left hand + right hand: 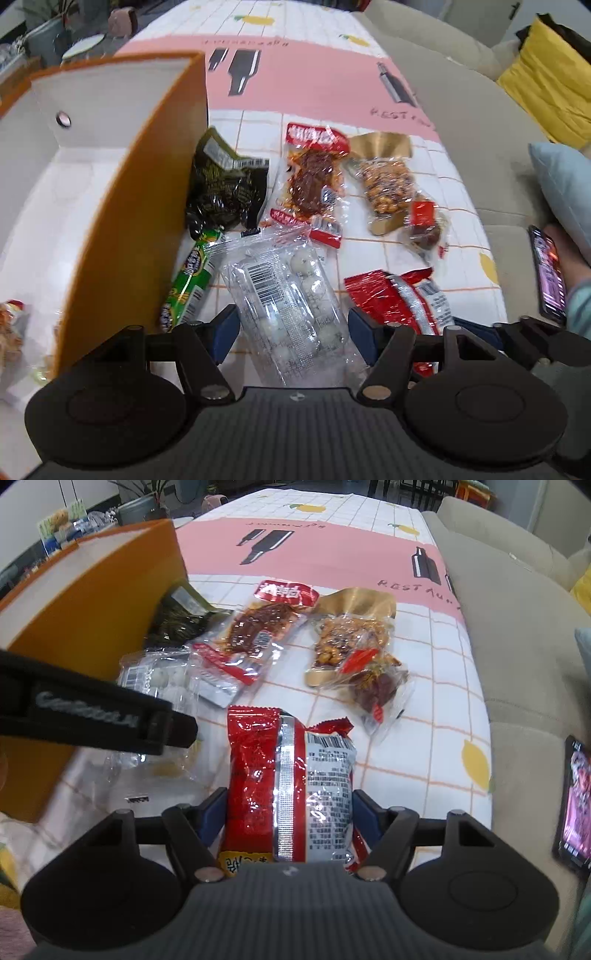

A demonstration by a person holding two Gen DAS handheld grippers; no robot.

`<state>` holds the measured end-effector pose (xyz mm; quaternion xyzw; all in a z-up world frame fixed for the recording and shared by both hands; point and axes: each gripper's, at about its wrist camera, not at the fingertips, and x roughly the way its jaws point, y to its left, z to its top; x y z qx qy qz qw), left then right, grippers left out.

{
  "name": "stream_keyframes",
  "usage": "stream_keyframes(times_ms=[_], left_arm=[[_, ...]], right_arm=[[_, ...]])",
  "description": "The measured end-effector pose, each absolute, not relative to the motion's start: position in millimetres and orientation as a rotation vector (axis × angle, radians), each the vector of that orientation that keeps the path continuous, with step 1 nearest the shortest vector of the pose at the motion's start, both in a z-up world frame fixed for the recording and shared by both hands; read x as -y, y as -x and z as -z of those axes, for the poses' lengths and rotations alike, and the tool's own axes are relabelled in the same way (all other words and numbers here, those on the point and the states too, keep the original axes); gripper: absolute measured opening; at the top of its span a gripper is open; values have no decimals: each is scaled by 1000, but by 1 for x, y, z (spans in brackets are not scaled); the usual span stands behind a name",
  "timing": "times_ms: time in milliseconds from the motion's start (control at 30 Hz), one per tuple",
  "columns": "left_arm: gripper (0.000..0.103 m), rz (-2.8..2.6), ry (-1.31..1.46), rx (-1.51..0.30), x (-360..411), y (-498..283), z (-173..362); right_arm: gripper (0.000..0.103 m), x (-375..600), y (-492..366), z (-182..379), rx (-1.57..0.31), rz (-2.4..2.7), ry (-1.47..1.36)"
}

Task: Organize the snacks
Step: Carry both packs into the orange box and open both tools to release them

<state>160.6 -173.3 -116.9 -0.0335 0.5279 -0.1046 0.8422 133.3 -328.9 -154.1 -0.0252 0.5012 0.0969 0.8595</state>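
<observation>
Where the two wrist views begin, nearest each lens, the grippers straddle separate packets. The left gripper [291, 332] stands over a clear packet of white balls [291, 306], its blue pads either side of the wrapper; whether they press the film cannot be told, though a narrow gap appears at each edge. The right gripper [290, 814] is clamped on a red foil packet [291, 786], the pads flush against both edges and the pack lying lengthwise between them.

Just left of the clear packet lies a green sausage stick [190, 284], touching the orange wall of the box [147, 192]. The box stands open, white inside, with one snack already in its near corner. Beyond, on the checked tablecloth [461, 229], lie a dark green packet [225, 184] against the box wall, a red spicy-strip packet [314, 177], and a gold-topped nut packet [388, 177] with a small red-labelled packet [424, 225] touching it. A phone [550, 273] rests at the far right beside a person's hand.

Judged step: carrying packets into the box. The slippery film calls for a grip at mid-width, closed firmly before lifting; each packet should clear the orange wall fully before release, and the two grippers should enter in turn to avoid collision.
</observation>
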Motion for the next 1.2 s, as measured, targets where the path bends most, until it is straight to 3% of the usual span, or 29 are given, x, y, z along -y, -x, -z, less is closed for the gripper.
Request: stream_keyframes(times_ms=[733, 1200], left_arm=[[74, 227, 129, -846, 70, -104, -22], [74, 108, -13, -984, -18, -155, 1]], right_arm=[[69, 276, -95, 34, -747, -404, -131], [69, 148, -142, 11, -751, -639, 123]])
